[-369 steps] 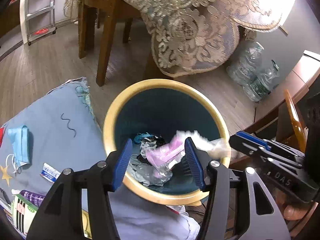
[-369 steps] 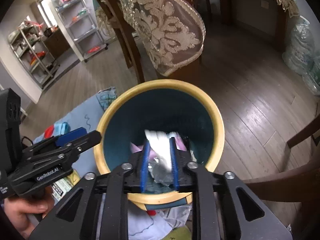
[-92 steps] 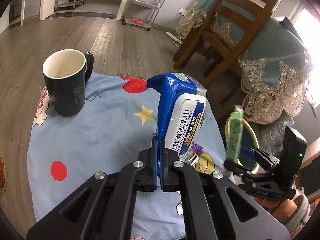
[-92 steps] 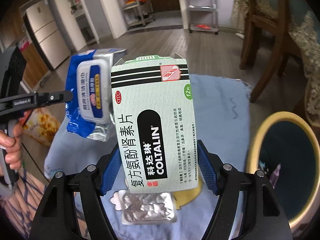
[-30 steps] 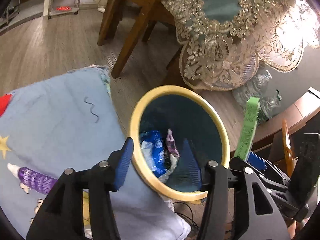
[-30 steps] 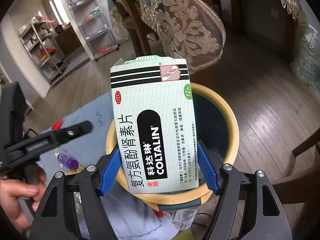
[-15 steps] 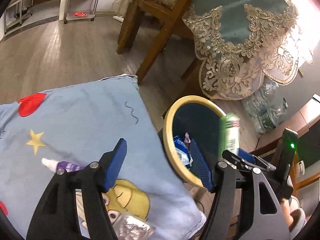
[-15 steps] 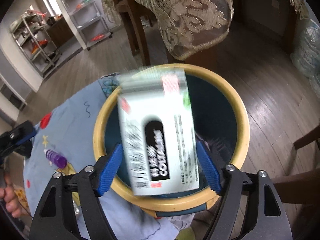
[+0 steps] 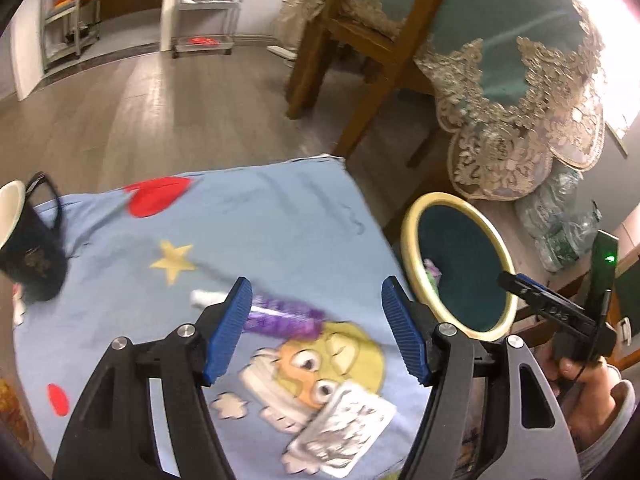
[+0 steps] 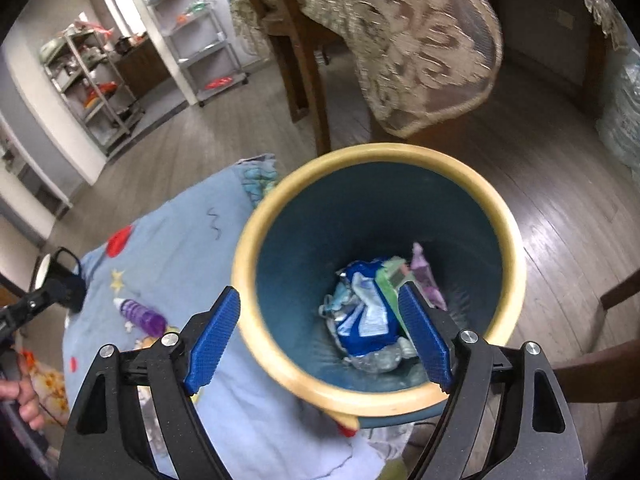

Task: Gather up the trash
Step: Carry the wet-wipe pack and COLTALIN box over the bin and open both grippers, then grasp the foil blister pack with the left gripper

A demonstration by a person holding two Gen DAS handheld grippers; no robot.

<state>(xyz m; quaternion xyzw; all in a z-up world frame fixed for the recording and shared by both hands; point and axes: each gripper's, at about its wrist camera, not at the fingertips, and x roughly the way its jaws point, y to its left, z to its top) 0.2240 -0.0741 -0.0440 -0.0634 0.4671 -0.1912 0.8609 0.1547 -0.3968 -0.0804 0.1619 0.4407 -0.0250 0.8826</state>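
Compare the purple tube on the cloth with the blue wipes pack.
The purple tube lies on the blue cloth, outside the bin; the wipes pack sits crumpled inside it. The tube is slim and round with a white cap; the pack is broad, flat and blue. Neither is held.

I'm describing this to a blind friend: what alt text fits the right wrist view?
Open right gripper hangs empty over a yellow-rimmed bin holding a blue wipes pack and green box. Left, a purple tube lies on a blue cloth.
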